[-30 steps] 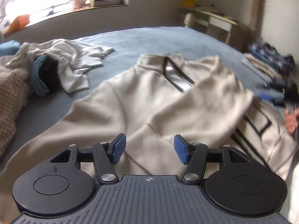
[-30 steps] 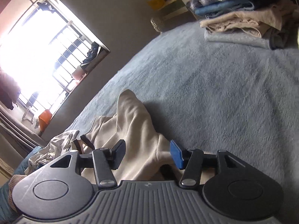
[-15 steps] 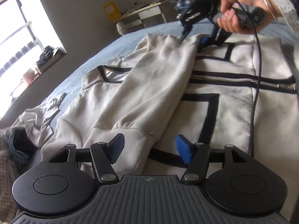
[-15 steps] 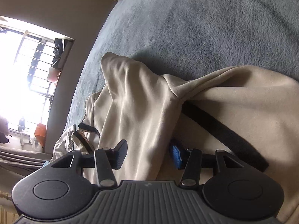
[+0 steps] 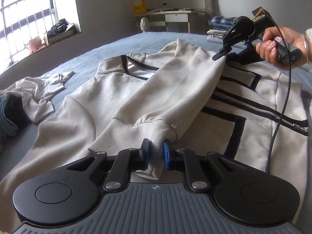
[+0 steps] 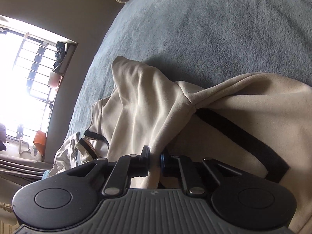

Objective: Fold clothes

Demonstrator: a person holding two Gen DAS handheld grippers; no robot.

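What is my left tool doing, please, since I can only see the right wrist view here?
Observer: Your left tool is shut on the cuff of the jacket's sleeve.
Operator: Thank you. Is the rest of the jacket flat?
Observer: Its zipped front lies spread on the blue bed.
Operator: And what lies at the far left?
Observer: A pale crumpled garment lies there, apart from the jacket.

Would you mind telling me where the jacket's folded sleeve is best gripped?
Probably at its two ends, where the grippers hold it: left gripper on the cuff, from the hem side; right gripper near the shoulder. The sleeve lies as a long band across the jacket.
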